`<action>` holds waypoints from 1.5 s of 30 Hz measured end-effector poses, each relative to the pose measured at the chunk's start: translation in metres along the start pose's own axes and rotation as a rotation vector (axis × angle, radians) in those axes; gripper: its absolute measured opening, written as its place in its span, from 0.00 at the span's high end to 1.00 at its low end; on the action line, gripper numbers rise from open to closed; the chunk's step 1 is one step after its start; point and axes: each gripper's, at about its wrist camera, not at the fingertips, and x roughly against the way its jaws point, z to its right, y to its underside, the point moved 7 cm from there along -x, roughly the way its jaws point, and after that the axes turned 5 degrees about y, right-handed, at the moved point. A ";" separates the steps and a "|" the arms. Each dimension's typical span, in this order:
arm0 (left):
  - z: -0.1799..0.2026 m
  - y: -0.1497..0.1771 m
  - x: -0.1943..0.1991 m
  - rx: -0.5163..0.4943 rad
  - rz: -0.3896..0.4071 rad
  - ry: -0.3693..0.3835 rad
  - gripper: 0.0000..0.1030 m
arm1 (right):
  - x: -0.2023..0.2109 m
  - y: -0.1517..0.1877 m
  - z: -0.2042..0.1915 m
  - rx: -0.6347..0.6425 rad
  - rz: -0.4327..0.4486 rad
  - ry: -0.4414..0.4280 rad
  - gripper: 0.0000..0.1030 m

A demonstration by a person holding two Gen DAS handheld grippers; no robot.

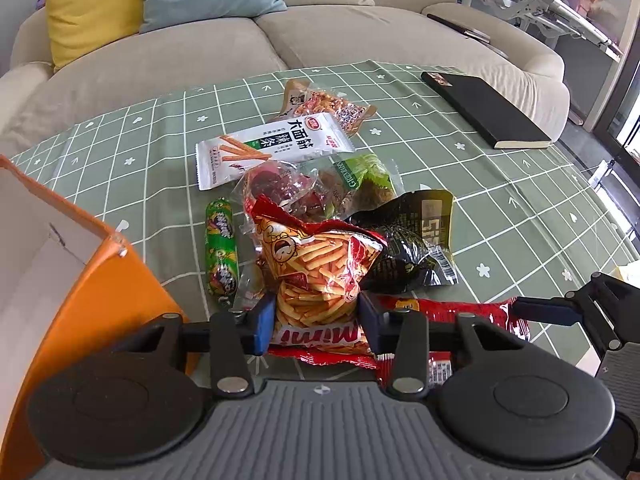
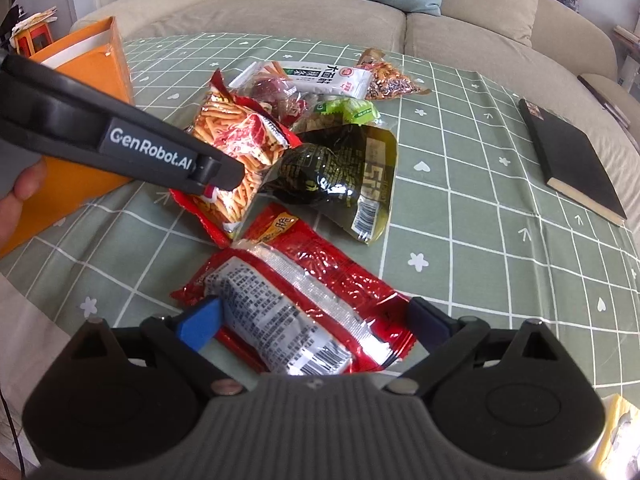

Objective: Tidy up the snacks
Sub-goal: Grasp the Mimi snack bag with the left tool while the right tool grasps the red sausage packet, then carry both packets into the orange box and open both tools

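Observation:
A pile of snack packets lies on the green checked tablecloth [image 1: 520, 208]. My left gripper [image 1: 317, 320] has its blue pads on both sides of the red Mimi fries bag [image 1: 316, 272] and is shut on it; the bag also shows in the right wrist view [image 2: 236, 140], with the left gripper [image 2: 208, 176] on it. My right gripper [image 2: 316, 320] is open, its fingers on either side of a flat red packet [image 2: 304, 300] on the cloth. A black packet [image 2: 340, 168], a white packet [image 1: 272, 144] and a green sausage [image 1: 221, 252] lie nearby.
An open orange box [image 1: 100, 292] stands at the left, also in the right wrist view [image 2: 92, 64]. A black notebook [image 1: 484, 108] lies at the far right of the table. A beige sofa [image 1: 280, 40] with yellow and blue cushions is behind.

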 end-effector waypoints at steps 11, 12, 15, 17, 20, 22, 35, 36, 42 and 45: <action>0.002 0.008 0.047 0.025 0.062 -0.017 0.53 | 0.015 -0.001 -0.006 0.011 0.029 0.018 0.39; 0.002 0.009 0.052 0.030 0.069 -0.019 0.53 | 0.016 -0.001 -0.006 0.004 0.028 0.017 0.39; 0.001 0.010 0.067 0.043 0.091 -0.020 0.53 | 0.020 -0.001 -0.004 -0.025 0.026 0.015 0.40; 0.000 0.009 0.078 0.048 0.111 -0.023 0.53 | 0.025 -0.002 -0.002 -0.032 0.038 0.024 0.40; -0.002 0.008 0.093 0.069 0.136 -0.018 0.53 | 0.037 -0.005 -0.002 -0.035 0.061 0.032 0.40; -0.005 0.005 0.102 0.087 0.151 -0.022 0.53 | 0.046 -0.008 -0.002 -0.038 0.077 0.040 0.40; -0.043 0.013 0.136 0.201 0.178 -0.078 0.53 | 0.099 -0.036 -0.017 -0.029 0.160 0.031 0.54; -0.049 0.013 0.139 0.215 0.181 -0.082 0.53 | 0.102 -0.041 -0.020 -0.022 0.166 0.023 0.54; -0.072 0.014 0.158 0.277 0.222 -0.093 0.53 | 0.115 -0.072 -0.043 0.029 0.231 -0.005 0.60; -0.084 0.015 0.167 0.307 0.238 -0.107 0.53 | 0.123 -0.089 -0.052 0.055 0.276 -0.012 0.61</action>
